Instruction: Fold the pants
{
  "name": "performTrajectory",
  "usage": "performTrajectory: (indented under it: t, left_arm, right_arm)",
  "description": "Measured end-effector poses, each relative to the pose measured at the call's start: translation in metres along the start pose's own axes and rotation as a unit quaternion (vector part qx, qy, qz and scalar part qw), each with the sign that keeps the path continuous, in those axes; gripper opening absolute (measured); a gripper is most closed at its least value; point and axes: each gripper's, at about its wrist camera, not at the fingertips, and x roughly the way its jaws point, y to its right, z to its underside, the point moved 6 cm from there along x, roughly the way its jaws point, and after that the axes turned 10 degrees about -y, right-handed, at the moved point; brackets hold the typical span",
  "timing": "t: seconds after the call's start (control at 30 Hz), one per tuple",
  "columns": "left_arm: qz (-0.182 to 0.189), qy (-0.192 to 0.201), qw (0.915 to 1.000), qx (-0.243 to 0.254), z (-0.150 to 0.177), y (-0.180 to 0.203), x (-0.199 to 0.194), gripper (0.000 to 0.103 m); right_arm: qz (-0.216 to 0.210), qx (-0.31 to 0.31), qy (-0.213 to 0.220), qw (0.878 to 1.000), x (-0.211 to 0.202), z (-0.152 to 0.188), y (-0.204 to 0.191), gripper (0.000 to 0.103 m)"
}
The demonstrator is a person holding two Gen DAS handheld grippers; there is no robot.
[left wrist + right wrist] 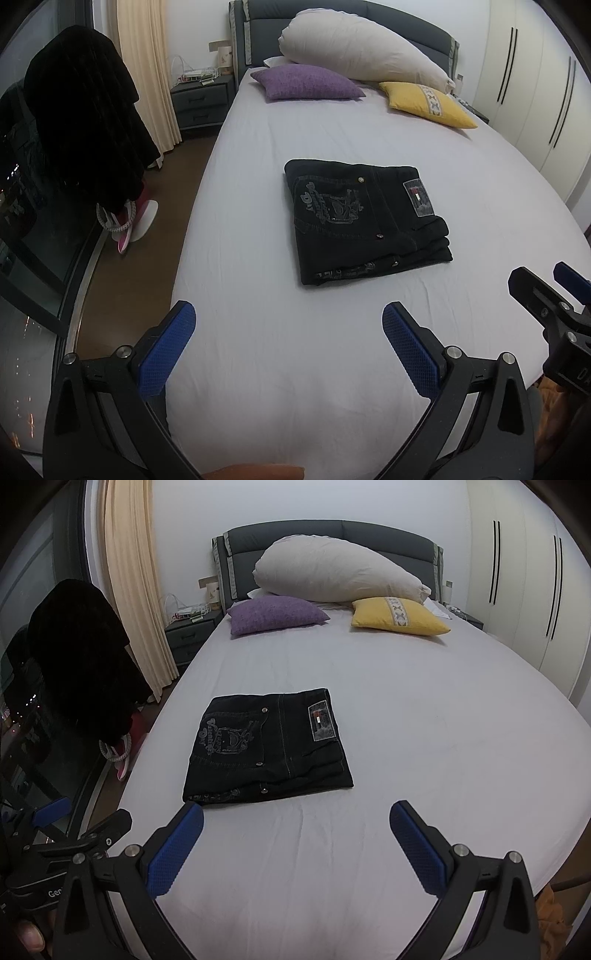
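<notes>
Black jeans point(364, 221) lie folded into a compact rectangle in the middle of the white bed sheet point(332, 350), back pocket embroidery and waist patch facing up. The same jeans point(269, 746) show in the right wrist view. My left gripper point(289, 321) hovers open over the sheet, nearer the foot of the bed than the jeans and clear of them. My right gripper point(296, 821) is open too, its blue left pad point(177, 849) close to the jeans' near corner without touching. Each gripper holds nothing. The right gripper point(550, 288) also shows at the left view's right edge.
A purple cushion point(308, 82), a yellow cushion point(424, 103) and a long white pillow point(362, 48) lie by the headboard. A nightstand point(201, 99), a curtain and a dark garment point(85, 110) on a chair stand left of the bed. White wardrobe doors point(524, 583) line the right.
</notes>
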Motion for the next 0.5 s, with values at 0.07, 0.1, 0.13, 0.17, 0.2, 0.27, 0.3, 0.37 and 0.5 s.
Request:
performTrajectory:
  t: [0.07, 0.1, 0.13, 0.17, 0.2, 0.27, 0.3, 0.37, 0.5]
  left_arm:
    - [0.000, -0.001, 1.0000, 0.000, 0.0004, 0.0000, 0.0001, 0.103]
    - [0.000, -0.001, 1.0000, 0.000, 0.0005, 0.0001, 0.0001, 0.103]
    - [0.000, -0.001, 1.0000, 0.000, 0.0006, 0.0002, -0.0001, 0.103]
    - [0.000, -0.001, 1.0000, 0.000, 0.0008, 0.0002, 0.0000, 0.103]
    - [0.000, -0.001, 1.0000, 0.000, 0.0006, 0.0002, -0.0001, 0.103]
    - [-0.001, -0.001, 1.0000, -0.001, 0.0011, 0.0004, -0.0003, 0.103]
    - [0.000, -0.001, 1.0000, -0.001, 0.0010, 0.0004, -0.0003, 0.103]
    - [0.000, -0.001, 1.0000, -0.001, 0.0012, 0.0004, -0.0004, 0.103]
    - [0.000, -0.001, 1.0000, -0.001, 0.0007, 0.0001, -0.0004, 0.103]
  right_arm:
    - [0.000, -0.001, -0.001, 1.000, 0.0009, 0.0004, -0.0005, 0.103]
    - [0.000, -0.001, -0.002, 1.000, 0.0014, 0.0006, -0.0006, 0.103]
    - [0.000, -0.002, -0.002, 1.000, 0.0017, 0.0009, -0.0009, 0.103]
    - [-0.001, -0.002, -0.002, 1.000, 0.0021, 0.0011, -0.0011, 0.103]
    - [0.000, -0.002, -0.003, 1.000, 0.0021, 0.0012, -0.0014, 0.103]
    - [-0.001, -0.002, -0.003, 1.000, 0.0025, 0.0015, -0.0019, 0.103]
    - [-0.001, -0.002, -0.003, 1.000, 0.0028, 0.0016, -0.0021, 0.103]
    - [-0.001, -0.003, -0.005, 1.000, 0.0041, 0.0024, -0.0023, 0.103]
    - [-0.002, -0.005, -0.007, 1.000, 0.0062, 0.0045, -0.0036, 0.103]
